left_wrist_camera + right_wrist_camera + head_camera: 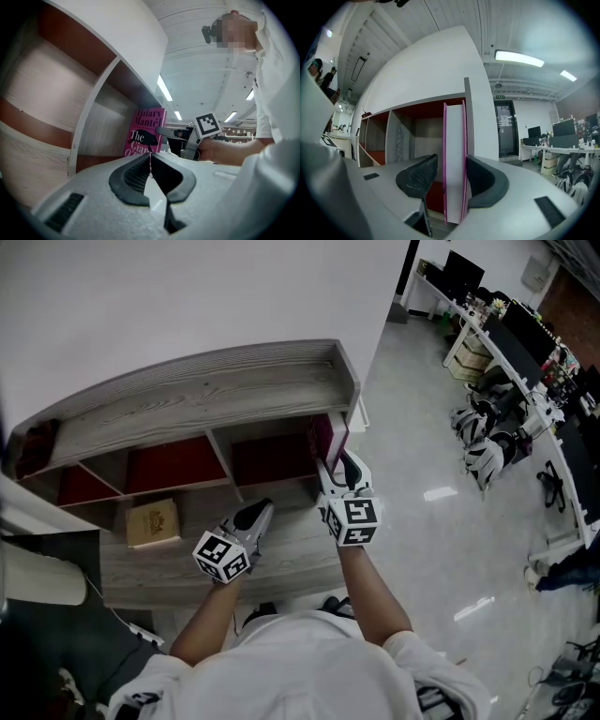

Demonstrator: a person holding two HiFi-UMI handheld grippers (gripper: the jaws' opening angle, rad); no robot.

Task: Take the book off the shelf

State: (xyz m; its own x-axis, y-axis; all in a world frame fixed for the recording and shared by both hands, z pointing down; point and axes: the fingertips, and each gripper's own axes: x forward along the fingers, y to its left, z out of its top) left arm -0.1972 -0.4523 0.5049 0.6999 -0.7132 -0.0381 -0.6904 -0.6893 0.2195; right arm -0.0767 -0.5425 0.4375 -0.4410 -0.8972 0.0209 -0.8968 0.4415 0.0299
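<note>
One pink book (324, 441), one shelf (206, 390), two grippers (261, 514) (339, 472).

The grey wooden shelf unit (216, 395) stands against the wall. In its rightmost compartment, close to the right side panel, the thin pink paperback book (323, 439) stands upright. The right gripper (337, 470) is before that compartment, with the book between its jaws. The left gripper (258, 514) is over the shelf's front ledge, before the middle compartment. A flat tan square box (153, 523) lies on this ledge, before the left compartments. Long white desks (511, 334) stand well to the right of the shelf.
</note>
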